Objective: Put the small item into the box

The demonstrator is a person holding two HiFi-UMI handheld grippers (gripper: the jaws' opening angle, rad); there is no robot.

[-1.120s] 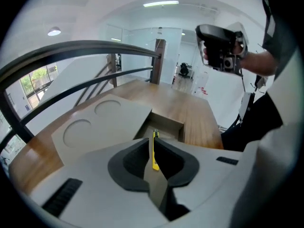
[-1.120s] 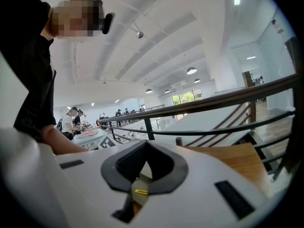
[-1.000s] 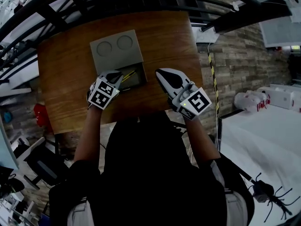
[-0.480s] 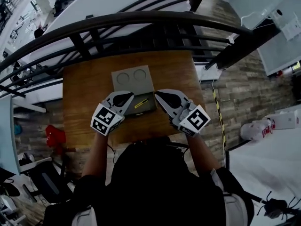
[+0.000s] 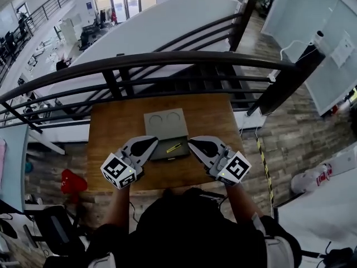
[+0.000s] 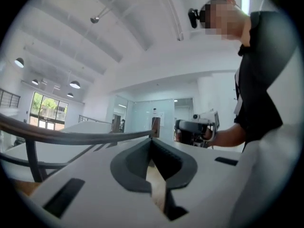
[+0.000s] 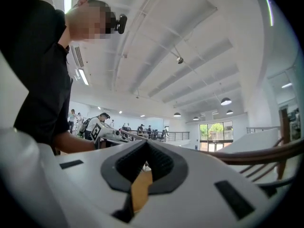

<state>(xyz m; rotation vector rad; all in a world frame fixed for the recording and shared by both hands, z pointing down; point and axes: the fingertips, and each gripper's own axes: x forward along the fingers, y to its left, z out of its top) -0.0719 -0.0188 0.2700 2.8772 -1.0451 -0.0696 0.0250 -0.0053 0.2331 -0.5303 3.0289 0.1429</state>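
The box (image 5: 159,151) sits at the middle of the tabletop (image 5: 111,133), a little nearer the far edge. Its grey lid (image 5: 165,121) lies thrown back toward that edge and shows two round hollows. In the dark open tray lies the small yellow item (image 5: 173,148), a thin stick set at a slant, so the task's thing looks to be inside the box already.

The left gripper (image 5: 152,142) hangs just beside the tray's left side and the right gripper (image 5: 192,143) just beside its right. Both are over the near half of the tabletop, with their tips turned inward toward the box. Each gripper's own view shows its jaws clenched tip to tip with nothing between them (only a sliver of wood shows through the gap behind the tips).

The item is too small here to say what it is. It looks light and stiff, and slim enough to roll or skid on the tray's hard floor. If it had to be lifted again, the best hold would probably be across its middle, with the jaws square to its length so it cannot swing. A gentle squeeze should be enough. The tray walls stand close around it, so coming straight down from above seems safer than reaching in from a side.
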